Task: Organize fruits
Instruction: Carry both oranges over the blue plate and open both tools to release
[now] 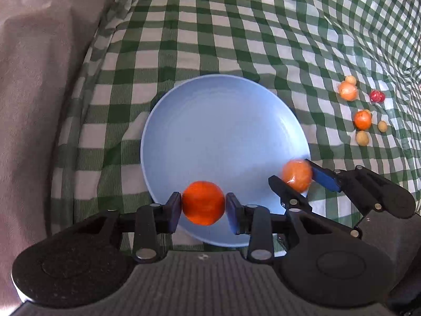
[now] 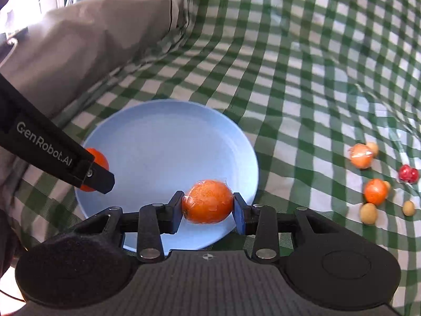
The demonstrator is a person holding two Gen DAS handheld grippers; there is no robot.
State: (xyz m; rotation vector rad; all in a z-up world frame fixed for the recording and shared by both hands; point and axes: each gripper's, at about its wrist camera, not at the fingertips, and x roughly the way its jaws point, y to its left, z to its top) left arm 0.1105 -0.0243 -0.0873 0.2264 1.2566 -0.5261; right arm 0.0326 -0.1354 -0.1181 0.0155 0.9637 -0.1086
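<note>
A light blue plate [image 1: 223, 121] [image 2: 171, 137] lies on the green checked cloth. My left gripper [image 1: 204, 205] is shut on a bare orange [image 1: 203, 202] just over the plate's near rim. In the right wrist view that orange [image 2: 100, 158] shows at the plate's left edge, behind a black finger [image 2: 101, 180] of the left gripper. My right gripper [image 2: 208, 206] [image 1: 298, 181] is shut on a plastic-wrapped orange [image 2: 208, 201] [image 1: 296, 174] over the plate's near right edge. Nothing lies on the plate.
Loose fruit lies on the cloth to the right: a wrapped orange [image 1: 347, 91] [image 2: 361, 155], a second orange [image 1: 362, 119] [image 2: 375, 191], a small red fruit [image 1: 377, 96] [image 2: 408, 173] and a few small yellowish ones [image 1: 362, 137] [image 2: 368, 212]. A grey cushion [image 1: 39, 79] [image 2: 92, 26] borders the left.
</note>
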